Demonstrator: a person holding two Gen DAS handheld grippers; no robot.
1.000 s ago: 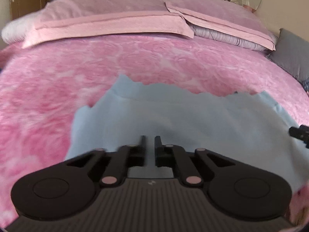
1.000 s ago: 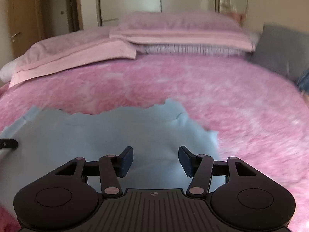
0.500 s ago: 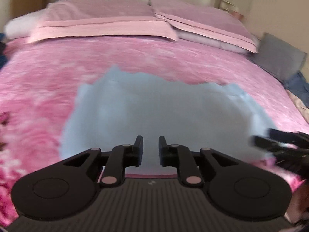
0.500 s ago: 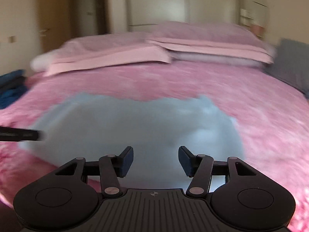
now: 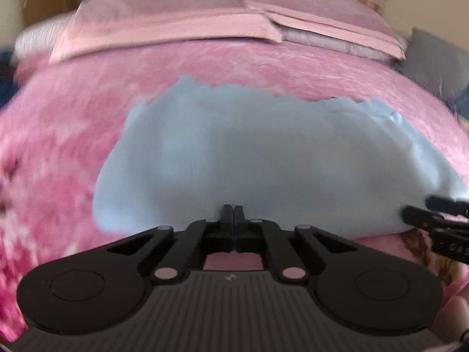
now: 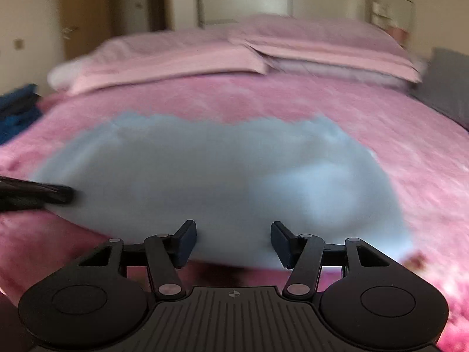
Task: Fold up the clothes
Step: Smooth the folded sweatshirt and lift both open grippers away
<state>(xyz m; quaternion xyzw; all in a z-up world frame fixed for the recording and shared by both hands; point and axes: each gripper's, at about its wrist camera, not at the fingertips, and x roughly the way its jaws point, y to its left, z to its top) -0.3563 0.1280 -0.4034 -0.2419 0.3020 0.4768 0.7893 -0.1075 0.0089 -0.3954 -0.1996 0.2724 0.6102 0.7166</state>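
Your left gripper [image 5: 234,211] pinches the near edge of the blue garment [image 5: 263,158]; your right gripper [image 6: 233,231] gapes at that edge, ungripped.

I see the garment [image 5: 263,158] spread flat on the bed [image 5: 58,146], near its front edge. Behind it the pillows [image 5: 176,20] lie across the head of the bed. My left tool [image 5: 234,214] sits at the garment's near edge, my right tool [image 6: 233,234] to its right, also at that edge.
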